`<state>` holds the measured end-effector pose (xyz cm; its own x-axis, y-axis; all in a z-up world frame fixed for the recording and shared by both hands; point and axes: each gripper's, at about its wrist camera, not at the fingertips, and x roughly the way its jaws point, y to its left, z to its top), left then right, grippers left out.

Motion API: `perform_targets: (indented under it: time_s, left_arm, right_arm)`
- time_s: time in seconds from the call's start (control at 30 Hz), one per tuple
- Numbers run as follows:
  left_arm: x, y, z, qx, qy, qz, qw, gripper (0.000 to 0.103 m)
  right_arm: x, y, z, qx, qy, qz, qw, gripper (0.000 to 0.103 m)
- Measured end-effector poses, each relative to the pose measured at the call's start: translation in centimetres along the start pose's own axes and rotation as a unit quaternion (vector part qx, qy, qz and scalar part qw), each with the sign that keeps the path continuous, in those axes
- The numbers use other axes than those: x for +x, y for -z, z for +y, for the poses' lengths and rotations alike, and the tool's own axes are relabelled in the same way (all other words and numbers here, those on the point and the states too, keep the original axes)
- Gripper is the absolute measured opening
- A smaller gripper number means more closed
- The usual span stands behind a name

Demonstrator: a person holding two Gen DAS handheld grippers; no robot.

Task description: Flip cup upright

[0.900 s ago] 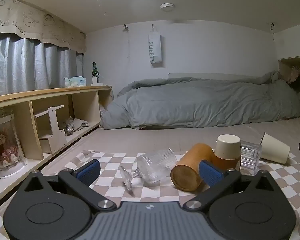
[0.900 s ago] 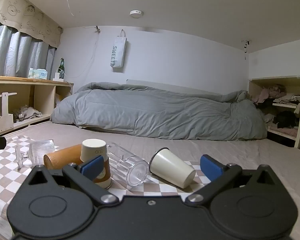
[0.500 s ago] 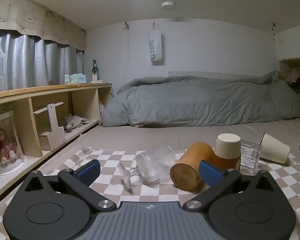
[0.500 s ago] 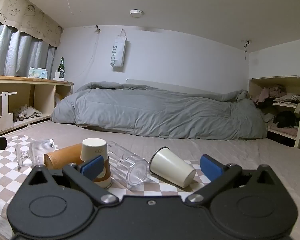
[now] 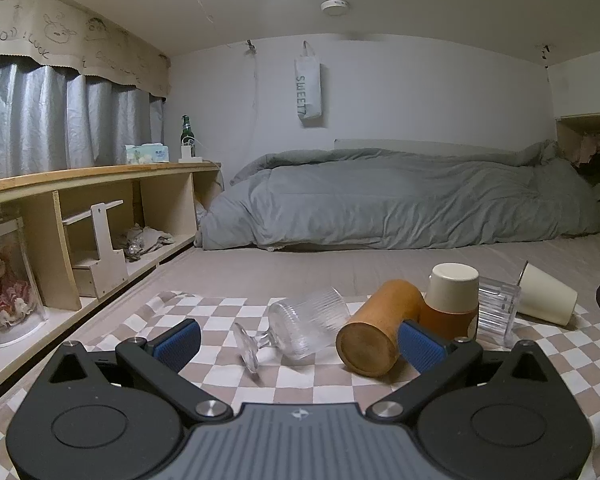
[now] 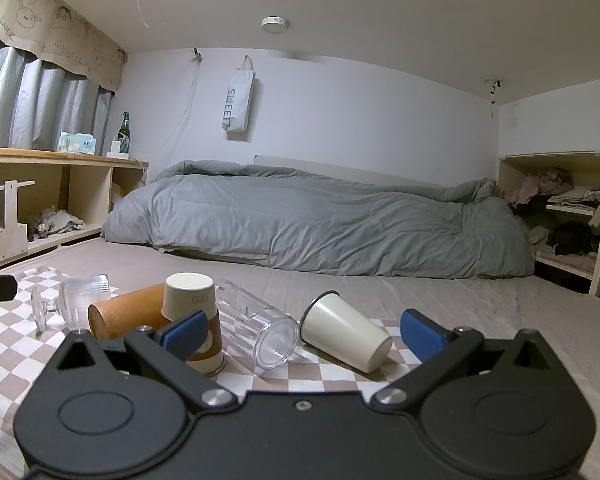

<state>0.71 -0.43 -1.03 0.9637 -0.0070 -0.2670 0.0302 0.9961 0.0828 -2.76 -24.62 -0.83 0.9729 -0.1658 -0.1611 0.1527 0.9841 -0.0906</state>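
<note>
Several cups sit on a checkered cloth [image 5: 220, 312]. A ribbed stemmed glass [image 5: 300, 330] lies on its side, also in the right wrist view [image 6: 74, 304]. A wooden cup [image 5: 374, 332] lies on its side [image 6: 126, 314]. A cream paper cup [image 5: 452, 300] stands upside down [image 6: 192, 300]. A clear tumbler [image 6: 258, 330] and a cream cup [image 6: 346, 332] lie on their sides. My left gripper [image 5: 298, 344] is open just before the glass and wooden cup. My right gripper [image 6: 302, 332] is open around the tumbler and cream cup, empty.
A grey duvet [image 5: 400, 196] lies on the bed behind the cloth. A low wooden shelf [image 5: 92, 208] runs along the left with a doll case [image 5: 4, 280] and a bottle [image 5: 187, 134]. Another shelf with clothes [image 6: 560, 208] stands at the right.
The left gripper has risen and tilted slightly, so the cups sit a little lower in its view. The right gripper has barely moved. No cup has moved.
</note>
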Motion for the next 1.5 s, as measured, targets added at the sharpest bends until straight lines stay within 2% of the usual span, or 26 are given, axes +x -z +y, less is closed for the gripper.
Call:
perform_targets:
  time_s: [1.5]
  left_arm:
    - [0.0, -0.1, 0.1, -0.004, -0.001, 0.004, 1.0, 0.103]
  right_arm:
    - [1.1, 0.2, 0.0, 0.006, -0.002, 0.016, 1.0, 0.103]
